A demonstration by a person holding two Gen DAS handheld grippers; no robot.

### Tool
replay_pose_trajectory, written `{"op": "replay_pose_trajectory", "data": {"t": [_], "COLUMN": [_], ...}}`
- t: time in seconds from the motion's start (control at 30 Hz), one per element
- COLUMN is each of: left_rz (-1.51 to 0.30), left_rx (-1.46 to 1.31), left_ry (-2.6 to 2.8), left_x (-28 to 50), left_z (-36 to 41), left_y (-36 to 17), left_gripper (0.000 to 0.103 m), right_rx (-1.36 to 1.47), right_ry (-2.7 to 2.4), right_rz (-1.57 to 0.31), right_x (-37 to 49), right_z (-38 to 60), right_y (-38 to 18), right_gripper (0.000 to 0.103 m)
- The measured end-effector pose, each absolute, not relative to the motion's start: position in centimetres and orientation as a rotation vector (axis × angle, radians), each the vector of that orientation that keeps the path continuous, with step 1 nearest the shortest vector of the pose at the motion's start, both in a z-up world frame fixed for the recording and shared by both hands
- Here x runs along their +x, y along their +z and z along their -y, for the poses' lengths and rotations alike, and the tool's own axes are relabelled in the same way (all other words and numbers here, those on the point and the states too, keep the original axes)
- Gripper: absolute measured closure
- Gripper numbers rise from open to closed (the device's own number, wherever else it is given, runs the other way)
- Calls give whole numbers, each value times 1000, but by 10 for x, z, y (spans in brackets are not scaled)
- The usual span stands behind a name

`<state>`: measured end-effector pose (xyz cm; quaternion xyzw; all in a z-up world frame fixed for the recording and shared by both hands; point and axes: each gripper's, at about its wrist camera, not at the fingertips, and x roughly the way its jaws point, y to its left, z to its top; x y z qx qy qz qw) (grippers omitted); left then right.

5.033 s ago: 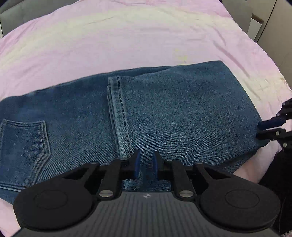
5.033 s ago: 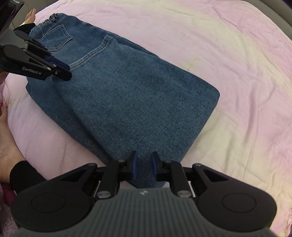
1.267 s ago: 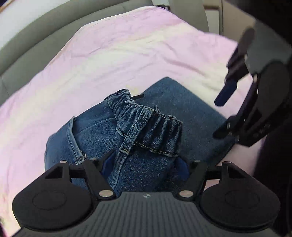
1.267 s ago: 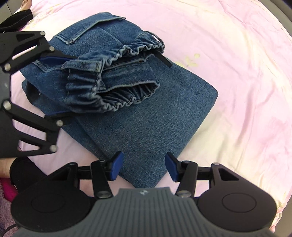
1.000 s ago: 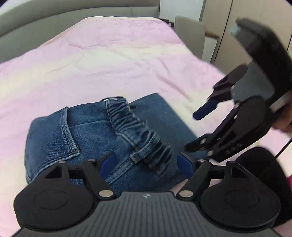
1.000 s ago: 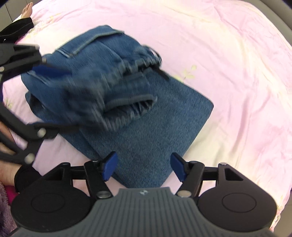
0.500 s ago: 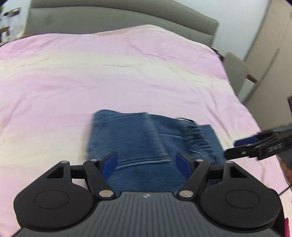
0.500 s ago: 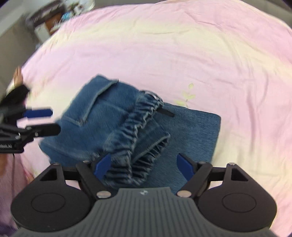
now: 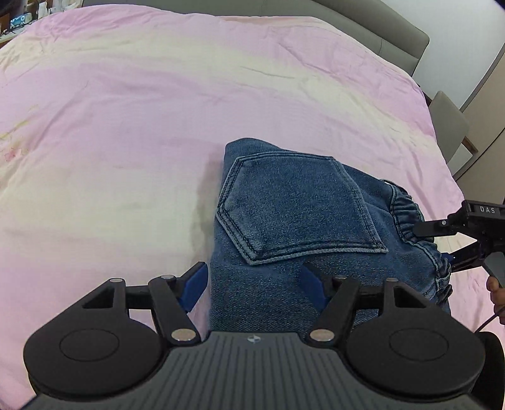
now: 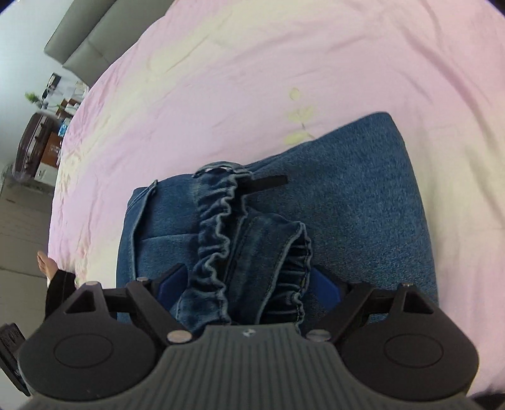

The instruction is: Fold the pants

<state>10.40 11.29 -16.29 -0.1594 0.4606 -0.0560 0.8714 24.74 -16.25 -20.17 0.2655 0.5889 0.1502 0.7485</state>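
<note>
Left wrist: pink bedsheet (wrinkled), grey headboard.

Folded blue jeans lie on a pink and cream bedspread, back pocket facing up and the gathered waistband at the right edge. The left gripper has just been narrowing; its blue-padded fingers straddle the near corner of the jeans without pressing it. The right gripper reaches in at the waistband
</note>
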Motion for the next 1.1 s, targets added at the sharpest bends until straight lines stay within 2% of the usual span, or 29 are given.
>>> {"op": "replay_pose_trajectory", "data": {"t": [0.07,0.2,0.3,0.33,0.37,0.53,0.63,0.9,1.0,1.1], "left_rz": [-966,-978,-981,-983,-988,-978,-960,-851,-831,-837], "left_rx": [-353,-373,-380,-382,-379,-328,-311,-352,-352,-325], "left_ry": [-119,-120,-114,-111,-106,-94,-83,-68,-97,-123], "left_x": [104,102,102,103,103,101,98,89,88,91], "left_z": [-115,-118,-117,-117,-116,-113,-113,-124,-120,-110], "left_y": [-165,-167,-167,-167,-167,-159,-148,-111,-101,-102], "left_gripper": [22,21,21,21,21,21,24,24,24,24], "right_rx": [640,665,693,693,685,426,322,104,30,58], "right_ry": [342,372,370,368,384,457,521,694,667,591], "right_rz": [-1296,-1289,-1288,-1291,-1289,-1177,-1095,-863,-807,-846], "right_x": [253,266,274,277,279,269,262,234,232,239], "right_z": [164,159,156,154,152,123,107,67,79,118], "right_y": [-213,-220,-228,-230,-230,-177,-133,-23,-9,-23], "right_gripper": [32,42,45,53,65,82,87,94,97,97]}}
